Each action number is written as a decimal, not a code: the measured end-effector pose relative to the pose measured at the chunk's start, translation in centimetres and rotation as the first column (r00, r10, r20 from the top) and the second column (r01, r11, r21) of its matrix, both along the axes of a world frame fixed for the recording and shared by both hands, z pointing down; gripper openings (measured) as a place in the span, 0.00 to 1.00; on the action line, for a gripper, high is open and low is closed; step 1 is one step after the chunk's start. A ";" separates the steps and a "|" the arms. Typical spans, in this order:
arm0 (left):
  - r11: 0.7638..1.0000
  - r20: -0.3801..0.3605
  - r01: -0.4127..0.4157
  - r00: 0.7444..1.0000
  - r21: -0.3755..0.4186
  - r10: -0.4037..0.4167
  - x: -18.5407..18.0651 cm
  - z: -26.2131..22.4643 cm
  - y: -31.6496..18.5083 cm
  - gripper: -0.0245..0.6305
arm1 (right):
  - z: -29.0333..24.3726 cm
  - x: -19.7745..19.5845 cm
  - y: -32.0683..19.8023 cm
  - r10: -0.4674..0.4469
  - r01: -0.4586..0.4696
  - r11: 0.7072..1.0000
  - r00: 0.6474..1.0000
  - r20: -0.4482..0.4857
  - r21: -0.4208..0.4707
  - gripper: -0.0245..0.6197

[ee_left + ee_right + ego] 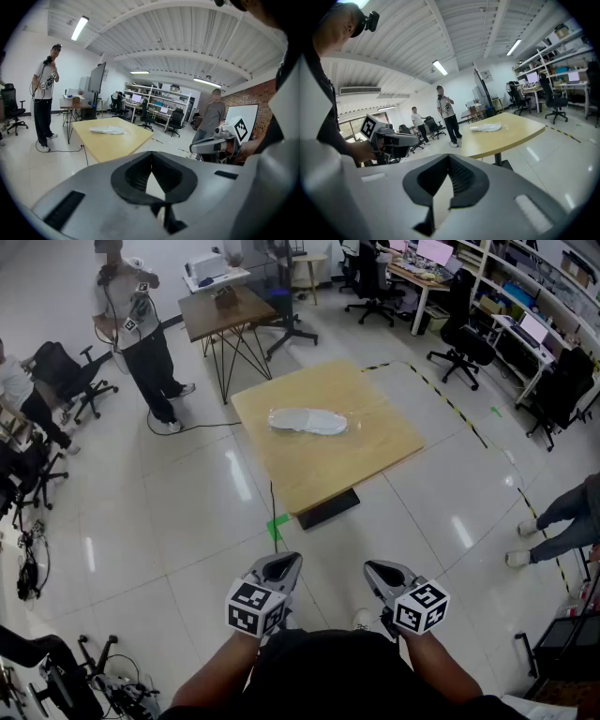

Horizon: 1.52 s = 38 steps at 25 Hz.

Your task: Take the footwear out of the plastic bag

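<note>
Head view puts both tongs low in front of me, side by side over the floor and tipped a little downward. The left tongs [281, 563] have their jaws pressed together with nothing between them, and the left gripper view confirms it: the dark pads meet at the tip and grip only air. The right tongs [380, 570] are the same, closed tight and empty, as the right gripper view shows. Each one turns up at the edge of the other's camera, level with its partner and apart from it.

Ahead of both tongs, well apart from them, stands the desk [361, 456] with its pale wood top. On it lies the plastic bag [284, 418], flat, roughly on the line that runs forward between the two tongs, with the pale footwear [321, 421] still inside it.

Further ahead and off to the left tongs' side a person [136, 324] stands on the floor [169, 521], near a smaller dark table [225, 310].
</note>
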<state>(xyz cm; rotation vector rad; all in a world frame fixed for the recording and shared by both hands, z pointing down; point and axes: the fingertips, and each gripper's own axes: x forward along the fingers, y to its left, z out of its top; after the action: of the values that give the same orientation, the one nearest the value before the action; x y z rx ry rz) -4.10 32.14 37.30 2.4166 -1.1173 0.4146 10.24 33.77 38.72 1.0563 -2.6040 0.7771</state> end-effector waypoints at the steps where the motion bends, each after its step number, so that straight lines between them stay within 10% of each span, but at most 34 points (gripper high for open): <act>1: 1.000 0.000 0.001 1.000 0.000 -0.001 -0.4 0.0 -0.1 0.05 | 0.0 -0.2 0.0 0.002 -0.002 1.000 1.000 -0.001 0.002 0.04; 19: 0.999 -0.015 -0.030 0.999 -0.036 0.029 -7.2 1.3 -1.1 0.05 | 0.2 -1.9 2.5 0.168 -0.169 0.985 0.984 -0.057 -0.022 0.04; 38: 0.998 0.021 0.068 0.998 -0.017 -0.067 0.4 0.6 -4.9 0.05 | 1.7 5.6 -3.8 0.067 -0.067 0.998 0.997 0.022 0.005 0.04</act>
<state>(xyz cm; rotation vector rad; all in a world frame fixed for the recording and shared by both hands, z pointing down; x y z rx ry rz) -3.75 27.20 37.89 2.3567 -1.1952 0.4269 15.79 29.97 40.44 1.1488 -2.6019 0.8015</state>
